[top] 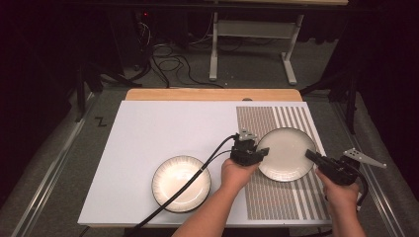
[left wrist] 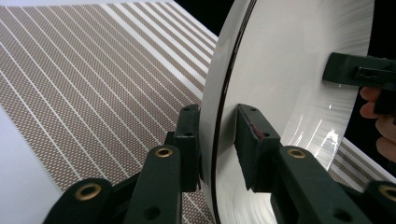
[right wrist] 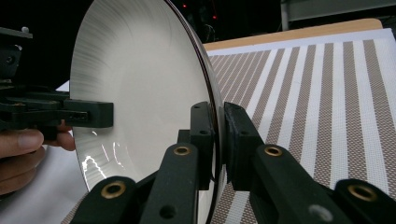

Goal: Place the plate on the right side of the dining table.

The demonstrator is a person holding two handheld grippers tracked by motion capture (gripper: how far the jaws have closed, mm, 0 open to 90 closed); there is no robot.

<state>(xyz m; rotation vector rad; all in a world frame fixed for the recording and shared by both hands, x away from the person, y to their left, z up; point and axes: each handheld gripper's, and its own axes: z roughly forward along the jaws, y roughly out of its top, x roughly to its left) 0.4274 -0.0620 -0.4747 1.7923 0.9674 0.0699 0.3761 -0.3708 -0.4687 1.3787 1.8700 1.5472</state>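
**Spotter A:** You've got the plain plate on the striped mat, at the right end of the surface, with one tool on each side of it. Your right hand-held gripper is clamped on the rim nearest that hand. In its own view both pads sit hard against the edge.

**Spotter B:** Your left hand-held gripper is a different story. Its jaws straddle the opposite rim at a narrow setting, but its own view shows a sliver of space on either side of the edge. I'd say it isn't pressing.

**Spotter A:** So only your right side really has the plate. From above it looks to be lying on the mat, though I can't tell whether the base is fully down.

**Spotter B:** The ribbed plate is well apart from all this. It sits on the white part of the surface near your left forearm, with the cable draped across it. Nothing is gripping it.

**Spotter A:** My reading is that the two-handed handling of the plain plate is close to finished, since the plate is where the mat is. What's left for you is letting go on the right and drawing both tools clear of the rim.

**Spotter B:** Pull out level, so you don't tip the edge up.
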